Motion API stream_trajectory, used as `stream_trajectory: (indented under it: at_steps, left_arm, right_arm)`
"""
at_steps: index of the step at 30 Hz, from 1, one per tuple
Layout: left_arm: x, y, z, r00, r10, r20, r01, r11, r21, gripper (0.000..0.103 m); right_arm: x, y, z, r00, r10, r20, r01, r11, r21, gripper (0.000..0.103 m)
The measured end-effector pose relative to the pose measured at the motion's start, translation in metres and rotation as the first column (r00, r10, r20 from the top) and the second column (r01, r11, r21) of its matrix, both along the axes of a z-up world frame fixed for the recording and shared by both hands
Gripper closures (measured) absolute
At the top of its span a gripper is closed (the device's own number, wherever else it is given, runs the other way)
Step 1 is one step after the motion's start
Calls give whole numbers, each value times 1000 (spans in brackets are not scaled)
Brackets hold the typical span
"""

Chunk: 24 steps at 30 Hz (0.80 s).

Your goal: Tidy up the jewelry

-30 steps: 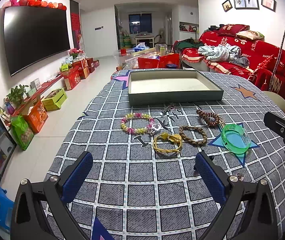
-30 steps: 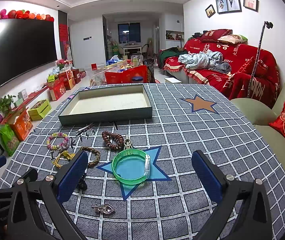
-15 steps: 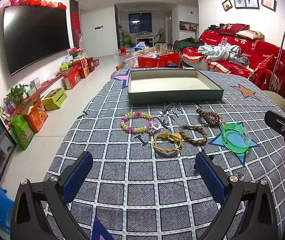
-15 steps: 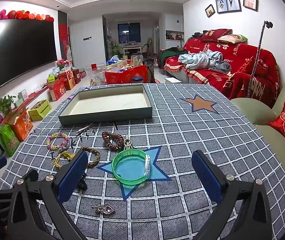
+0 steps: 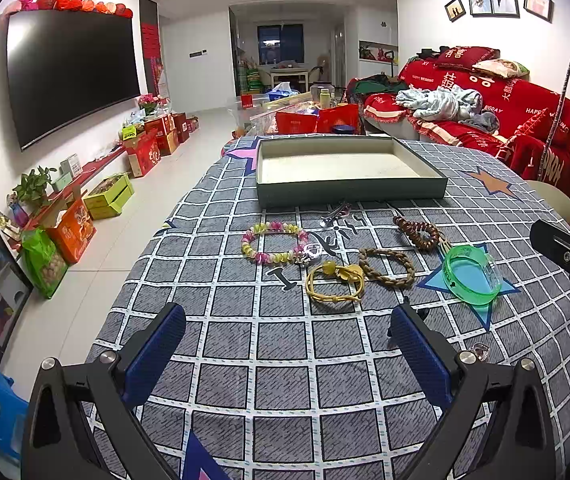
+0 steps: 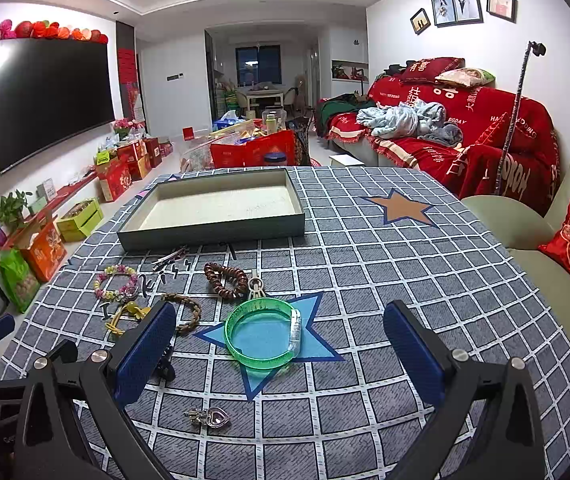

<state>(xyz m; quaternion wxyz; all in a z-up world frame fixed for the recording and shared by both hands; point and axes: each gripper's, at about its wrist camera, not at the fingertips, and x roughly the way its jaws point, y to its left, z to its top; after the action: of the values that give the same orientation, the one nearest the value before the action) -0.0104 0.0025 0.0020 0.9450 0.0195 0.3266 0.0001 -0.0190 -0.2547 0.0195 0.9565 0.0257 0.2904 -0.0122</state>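
Shallow grey-green rectangular tray (image 6: 213, 234), empty, toward the tablecloth's far edge. Nearer: pastel beaded bracelet (image 5: 273, 242), yellow cord bracelet (image 5: 335, 283), brown braided bracelet (image 5: 385, 267), dark wooden bead strand (image 6: 226, 280), translucent green bangle (image 6: 263, 333) lying flat. Heart pendant (image 6: 210, 417) closest to the near edge.

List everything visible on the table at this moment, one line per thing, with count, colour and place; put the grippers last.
tray: 1, grey-green with pale floor, far side of the table, nothing in it
green bangle: 1, translucent green, on a blue star
dark bead bracelet: 1, brown, behind the bangle
braided bracelet: 1, tan, mid table
yellow bracelet: 1, gold-yellow, beside the braided one
pastel bead bracelet: 1, pink and yellow, left of the group
heart pendant: 1, silver-pink, nearest edge
hair clip: 1, dark, before the tray
tablecloth: 1, grey checked
left gripper: blue fingers, open
right gripper: blue fingers, open
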Motion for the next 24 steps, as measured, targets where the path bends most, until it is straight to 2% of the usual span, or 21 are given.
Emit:
stream_trajectory:
  at_steps: [24]
  left_arm:
    - [0,-1,-2,1000,-2,-7,2,1000,1,0]
  right_arm:
    - [0,0,0,1000,0,-1,0,1000,4,0]
